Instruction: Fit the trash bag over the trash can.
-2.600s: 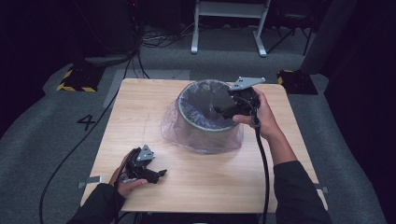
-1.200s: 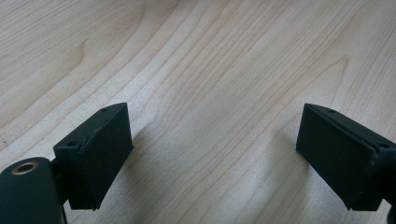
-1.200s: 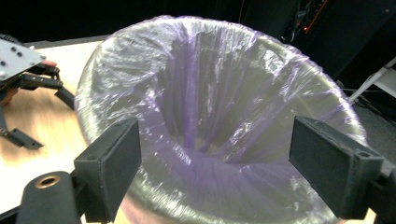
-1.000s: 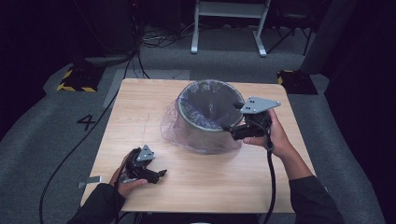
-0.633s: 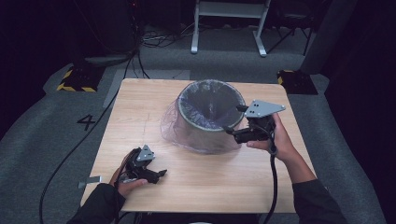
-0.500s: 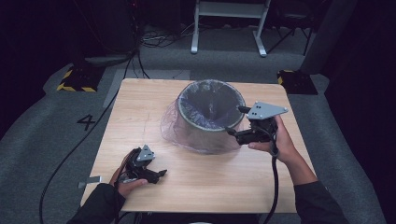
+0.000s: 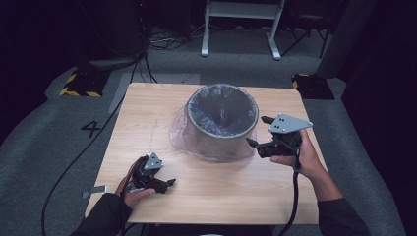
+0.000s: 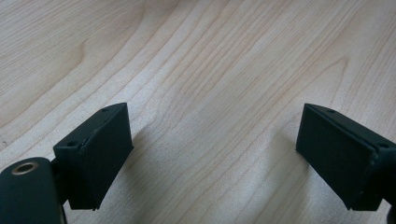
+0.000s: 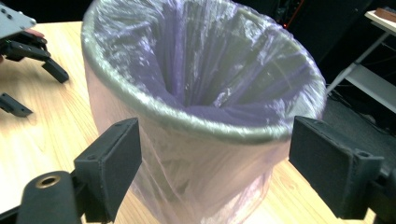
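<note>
A round bin (image 7: 222, 120) lined with a translucent purple bag stands in the middle of the wooden table (image 7: 147, 113); the bag's loose skirt spreads around its base. My right gripper (image 7: 256, 131) hovers just off the bin's right side, open, its jaws pointing at the wall. In the right gripper view the bin (image 9: 201, 70) looms ahead of my right gripper (image 9: 215, 163), whose pads are apart from it. My left gripper (image 7: 168, 184) rests low at the table's near left, open. In the left gripper view my left gripper (image 8: 212, 154) has bare wood between its jaws.
The right gripper's cable (image 7: 296, 196) trails back along the forearm. Beyond the table's far edge a white metal stand (image 7: 241, 27) and floor cables lie on grey carpet. Yellow-black striped blocks (image 7: 78, 83) sit left and right. My left gripper (image 9: 37, 91) shows beyond the bin.
My right gripper has drawn back from the bin's rim, moving right and toward the near edge, slightly lower. The left gripper and the bin have stayed put.
</note>
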Motion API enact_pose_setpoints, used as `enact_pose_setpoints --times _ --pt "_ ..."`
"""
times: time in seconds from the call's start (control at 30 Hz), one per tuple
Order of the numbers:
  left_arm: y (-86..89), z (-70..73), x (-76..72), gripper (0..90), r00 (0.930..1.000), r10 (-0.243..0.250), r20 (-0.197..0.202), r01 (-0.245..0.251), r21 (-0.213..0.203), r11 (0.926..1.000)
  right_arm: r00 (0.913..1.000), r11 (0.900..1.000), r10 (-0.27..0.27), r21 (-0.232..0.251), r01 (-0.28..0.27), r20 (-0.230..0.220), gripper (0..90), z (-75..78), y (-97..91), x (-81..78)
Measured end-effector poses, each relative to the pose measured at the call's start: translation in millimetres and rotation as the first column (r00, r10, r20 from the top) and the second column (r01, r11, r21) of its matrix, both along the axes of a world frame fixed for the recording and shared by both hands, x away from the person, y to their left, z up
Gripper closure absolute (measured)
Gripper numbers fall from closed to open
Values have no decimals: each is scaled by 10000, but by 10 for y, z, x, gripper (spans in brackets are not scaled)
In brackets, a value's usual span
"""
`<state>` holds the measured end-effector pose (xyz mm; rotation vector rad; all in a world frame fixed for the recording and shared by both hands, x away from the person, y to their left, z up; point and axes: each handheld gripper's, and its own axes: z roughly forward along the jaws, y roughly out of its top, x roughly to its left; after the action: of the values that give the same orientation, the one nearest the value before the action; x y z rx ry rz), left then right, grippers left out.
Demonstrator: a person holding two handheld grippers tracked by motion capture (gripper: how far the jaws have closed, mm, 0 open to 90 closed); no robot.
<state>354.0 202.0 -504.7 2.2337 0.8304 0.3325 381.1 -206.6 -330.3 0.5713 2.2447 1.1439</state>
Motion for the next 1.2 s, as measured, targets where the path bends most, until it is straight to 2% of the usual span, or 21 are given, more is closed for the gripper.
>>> enact_pose_setpoints --times 0.27,0.67,1.2 --pt "-1 0 0 102 10000 6 -2 -6 -12 10000 9993 9992 -307 -259 313 226 171 -52 -82 -33" --pt "-1 0 -1 102 10000 8 -5 -8 -12 10000 9976 9962 -685 -537 682 -37 170 -218 -237 -19" --pt "-1 -1 -1 102 10000 11 -3 -11 -15 10000 9893 9888 -1201 -989 1117 -833 169 -562 -420 21"
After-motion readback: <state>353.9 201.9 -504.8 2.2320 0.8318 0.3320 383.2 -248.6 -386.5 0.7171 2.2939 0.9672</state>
